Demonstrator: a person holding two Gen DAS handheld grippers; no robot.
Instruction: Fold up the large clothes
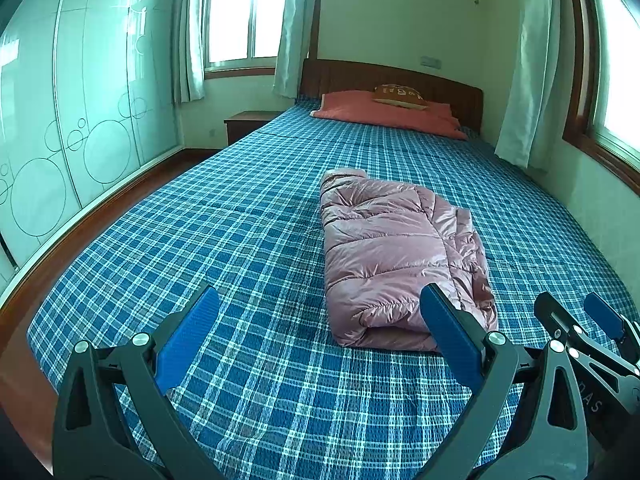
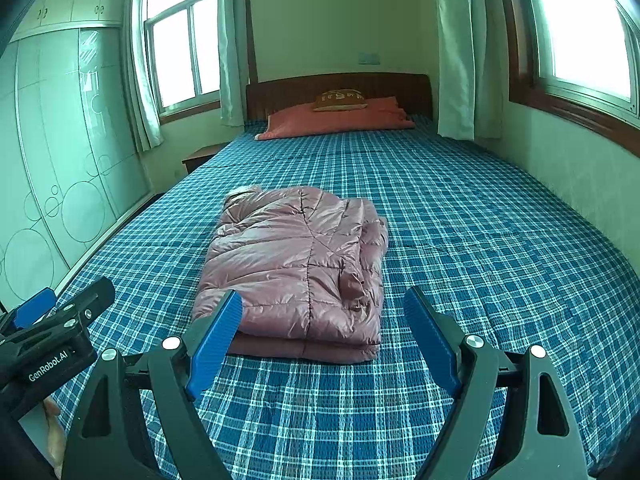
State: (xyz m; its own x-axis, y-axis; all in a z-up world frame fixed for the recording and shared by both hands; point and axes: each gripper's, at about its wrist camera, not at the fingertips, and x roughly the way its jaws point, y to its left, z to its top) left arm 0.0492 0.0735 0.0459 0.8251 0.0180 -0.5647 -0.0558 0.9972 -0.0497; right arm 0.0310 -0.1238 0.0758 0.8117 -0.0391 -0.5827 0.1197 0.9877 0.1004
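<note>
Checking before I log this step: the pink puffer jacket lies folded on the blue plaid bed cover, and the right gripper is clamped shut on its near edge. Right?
Not quite. The pink puffer jacket does lie folded on the blue plaid bed cover, but the right gripper is open and holds nothing, as the right wrist view shows.

Blue plaid bedspread point(image 2: 460, 240) covers bed. Red pillow point(image 2: 340, 120) at 12 o'clock against dark wooden headboard point(image 2: 280, 90), small brown cushion point(image 2: 340, 100) lying on it. Wooden nightstand point(image 1: 246, 124) at 11 o'clock beside bed. Glass-fronted wardrobe point(image 1: 80, 120) with circle pattern at 9 o'clock. Pale curtains point(image 2: 456, 60) beside windows point(image 2: 180, 48).
</note>
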